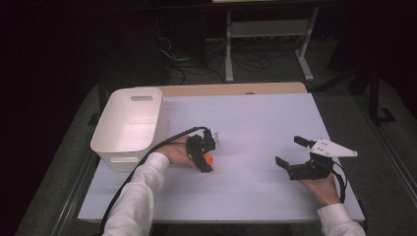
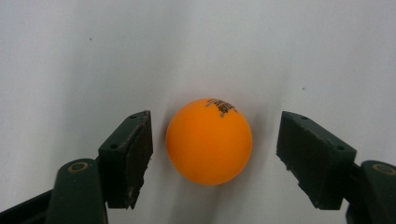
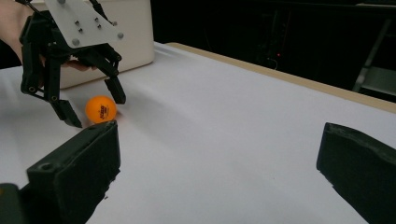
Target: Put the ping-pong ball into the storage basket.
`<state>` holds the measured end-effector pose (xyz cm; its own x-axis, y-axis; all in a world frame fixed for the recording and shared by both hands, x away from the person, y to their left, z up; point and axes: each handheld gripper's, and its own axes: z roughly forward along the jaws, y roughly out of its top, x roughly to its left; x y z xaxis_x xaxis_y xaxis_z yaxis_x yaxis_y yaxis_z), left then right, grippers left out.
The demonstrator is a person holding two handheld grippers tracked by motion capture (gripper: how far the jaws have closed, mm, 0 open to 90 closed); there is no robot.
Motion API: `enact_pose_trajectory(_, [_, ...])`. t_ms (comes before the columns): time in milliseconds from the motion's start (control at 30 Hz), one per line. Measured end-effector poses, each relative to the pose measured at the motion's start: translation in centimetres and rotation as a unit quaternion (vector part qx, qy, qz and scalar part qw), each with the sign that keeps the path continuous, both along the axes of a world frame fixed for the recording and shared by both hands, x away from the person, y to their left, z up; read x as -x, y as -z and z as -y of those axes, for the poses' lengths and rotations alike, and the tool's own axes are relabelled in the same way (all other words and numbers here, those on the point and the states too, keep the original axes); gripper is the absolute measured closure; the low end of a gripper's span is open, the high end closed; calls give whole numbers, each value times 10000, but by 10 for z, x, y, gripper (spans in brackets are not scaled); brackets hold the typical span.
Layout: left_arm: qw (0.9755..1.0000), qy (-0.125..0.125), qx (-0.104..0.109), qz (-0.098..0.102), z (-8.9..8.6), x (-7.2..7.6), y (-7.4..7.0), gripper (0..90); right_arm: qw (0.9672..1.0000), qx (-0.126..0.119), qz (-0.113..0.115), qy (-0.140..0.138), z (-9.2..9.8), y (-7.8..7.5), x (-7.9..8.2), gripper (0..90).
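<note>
An orange ping-pong ball [image 1: 208,158] [image 2: 209,141] [image 3: 101,109] rests on the white table sheet [image 1: 255,118] left of centre. My left gripper [image 1: 206,162] [image 2: 215,161] [image 3: 97,111] points down over it, one jaw on each side of the ball. In the left gripper view a narrow gap shows at the left pad and a wider one at the right pad, so nothing presses on the ball. My right gripper [image 1: 289,150] [image 3: 219,172] sits low at the right of the table, open, with bare sheet between its jaws.
A white plastic bin [image 1: 129,123] [image 3: 135,42] with handle slots stands at the table's left, just behind the left hand. A wooden table edge [image 1: 231,89] runs along the back. A metal stand and cables are on the floor beyond.
</note>
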<state>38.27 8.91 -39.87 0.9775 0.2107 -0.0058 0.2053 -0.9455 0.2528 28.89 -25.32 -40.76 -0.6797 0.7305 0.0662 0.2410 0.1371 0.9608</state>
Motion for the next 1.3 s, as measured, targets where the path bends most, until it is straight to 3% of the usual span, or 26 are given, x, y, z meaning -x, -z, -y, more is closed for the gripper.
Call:
enact_pose_trajectory(133, [9998,-39,-90,165,0,1,0,332,10000,7,-35,9,0,0,0,0])
enact_pose_trajectory(467, [9998,-16,-95,180,-1,0,-1,499,10000,36,-93,8,-2,1,0,0])
enact_pose_trajectory(867, [9999,-78,-112,84,-7,0,-8,508,10000,9,-52,22,-1,0,1,0])
enact_pose_trajectory(1300, [9998,-101,-86,144,-17,3,-34,509,10000,42,-16,16,-1,-1,1,0])
